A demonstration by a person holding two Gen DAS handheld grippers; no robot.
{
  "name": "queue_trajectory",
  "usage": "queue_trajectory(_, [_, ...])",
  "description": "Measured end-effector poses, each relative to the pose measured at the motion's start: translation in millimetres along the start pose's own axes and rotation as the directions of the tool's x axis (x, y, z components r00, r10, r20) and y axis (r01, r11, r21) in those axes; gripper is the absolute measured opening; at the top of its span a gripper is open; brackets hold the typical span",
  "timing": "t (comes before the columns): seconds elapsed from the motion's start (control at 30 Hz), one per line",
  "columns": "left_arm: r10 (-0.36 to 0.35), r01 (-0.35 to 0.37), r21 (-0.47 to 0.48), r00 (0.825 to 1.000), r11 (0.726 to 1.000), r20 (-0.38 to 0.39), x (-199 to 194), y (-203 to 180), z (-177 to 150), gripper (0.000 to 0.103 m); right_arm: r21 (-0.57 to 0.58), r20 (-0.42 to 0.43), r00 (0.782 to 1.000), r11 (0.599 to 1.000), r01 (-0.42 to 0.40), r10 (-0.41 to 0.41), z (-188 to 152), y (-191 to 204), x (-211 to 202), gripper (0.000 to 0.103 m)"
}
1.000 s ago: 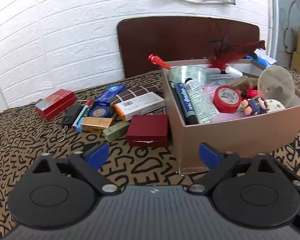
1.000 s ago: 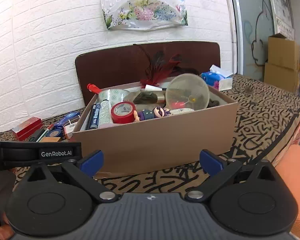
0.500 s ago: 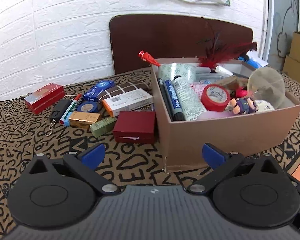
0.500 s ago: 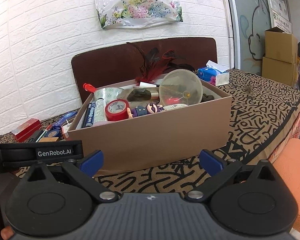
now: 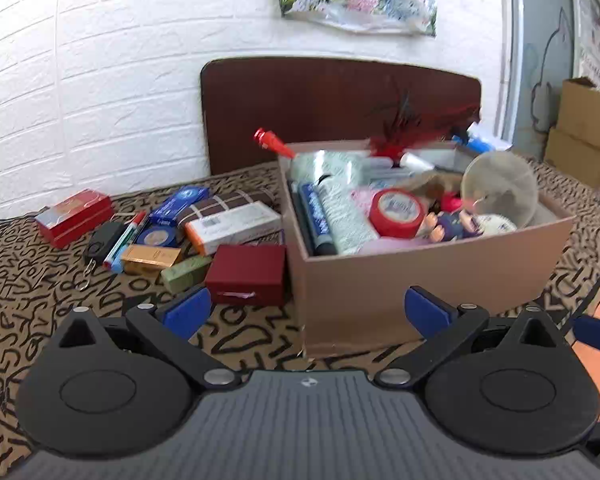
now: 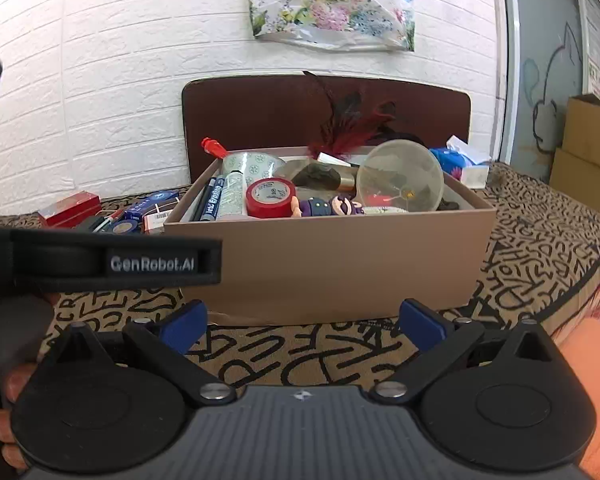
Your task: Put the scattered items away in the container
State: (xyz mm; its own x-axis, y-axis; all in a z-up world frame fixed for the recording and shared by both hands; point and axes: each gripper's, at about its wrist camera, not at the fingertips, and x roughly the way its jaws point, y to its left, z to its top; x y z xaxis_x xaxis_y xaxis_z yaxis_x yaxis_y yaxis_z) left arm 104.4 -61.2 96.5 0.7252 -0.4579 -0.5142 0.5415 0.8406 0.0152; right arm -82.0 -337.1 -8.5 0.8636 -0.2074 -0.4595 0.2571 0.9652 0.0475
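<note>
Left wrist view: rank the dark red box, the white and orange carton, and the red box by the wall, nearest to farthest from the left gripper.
From the left gripper, jaws open:
1. Dark red box, just ahead, beside the cardboard box.
2. White and orange carton, behind it.
3. Red box, far left, towards the wall.

One cardboard box (image 5: 380, 280), two red boxes (image 5: 246, 274)

A brown cardboard box (image 5: 420, 280), open and upright, is being crowded with oddments; small boxes (image 5: 245, 274) and pens (image 5: 124, 236) are lying scattered beside its left wall.
</note>
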Motion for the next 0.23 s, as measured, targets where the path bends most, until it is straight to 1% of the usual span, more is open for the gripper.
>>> queue_trajectory(0.13, [-0.013, 0.013, 0.004, 0.999, 1.0, -0.052, 1.8, 2.6, -6.3, 0.103, 0.029, -0.023, 1.0, 1.0, -0.002, 0.003, -0.9, -0.3, 3.4, 0.103])
queue_trajectory(0.23, [-0.003, 0.003, -0.012, 0.998, 1.0, -0.068, 0.1, 4.5, -10.7, 0.103, 0.022, -0.041, 0.999, 1.0, 0.015, -0.014, -2.2, 3.6, 5.3, 0.103])
